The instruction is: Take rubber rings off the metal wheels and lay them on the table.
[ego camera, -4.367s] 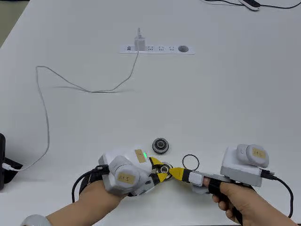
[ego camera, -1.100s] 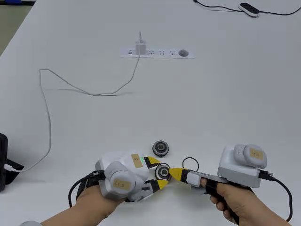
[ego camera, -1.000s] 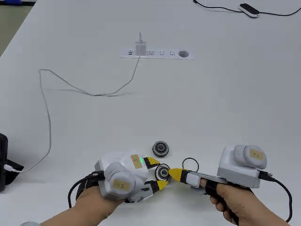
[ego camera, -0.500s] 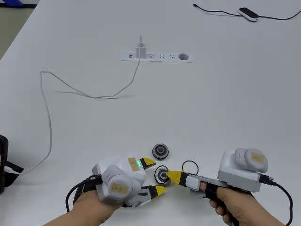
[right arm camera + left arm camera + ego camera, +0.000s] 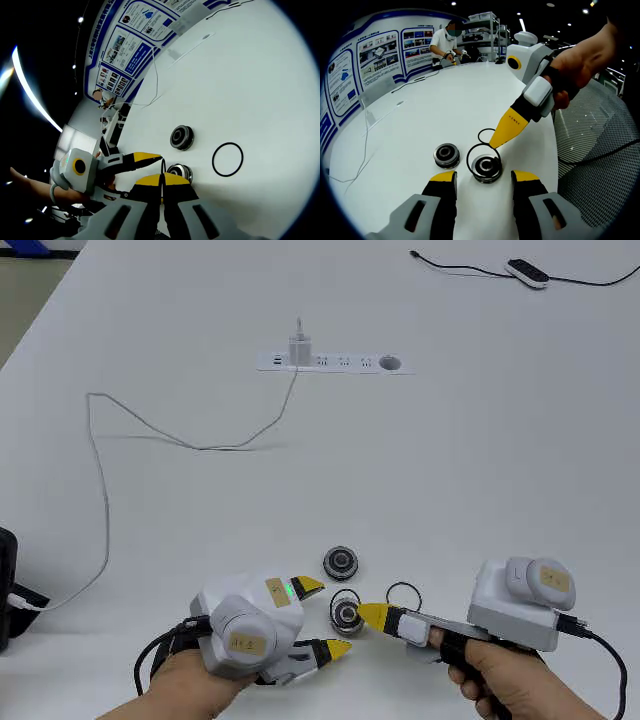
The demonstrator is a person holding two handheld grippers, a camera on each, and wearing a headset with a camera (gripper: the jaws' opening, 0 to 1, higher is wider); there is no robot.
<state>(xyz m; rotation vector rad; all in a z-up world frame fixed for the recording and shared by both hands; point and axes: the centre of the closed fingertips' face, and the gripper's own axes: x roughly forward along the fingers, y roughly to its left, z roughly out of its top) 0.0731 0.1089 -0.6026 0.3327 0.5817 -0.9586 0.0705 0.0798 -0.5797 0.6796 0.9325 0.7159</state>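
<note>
Straddling the near wheel [image 5: 486, 169], the left gripper [image 5: 484, 177] has its jaws spread wide, one yellow tip on each side of the wheel and neither clearly touching it. Opposite it, the right gripper [image 5: 161, 176] has its jaws pressed narrow together, pinching a thin black strand of the rubber ring [image 5: 468, 159]. That ring stands up as a loop, partly lifted off the wheel, its upper edge at the right gripper's tips and its lower part down against the wheel. A second wheel [image 5: 341, 562] sits just beyond on the white table [image 5: 450, 460], and a loose ring [image 5: 213, 160] lies flat near both wheels, apart from them. A power strip [image 5: 330, 362] lies far back
</note>
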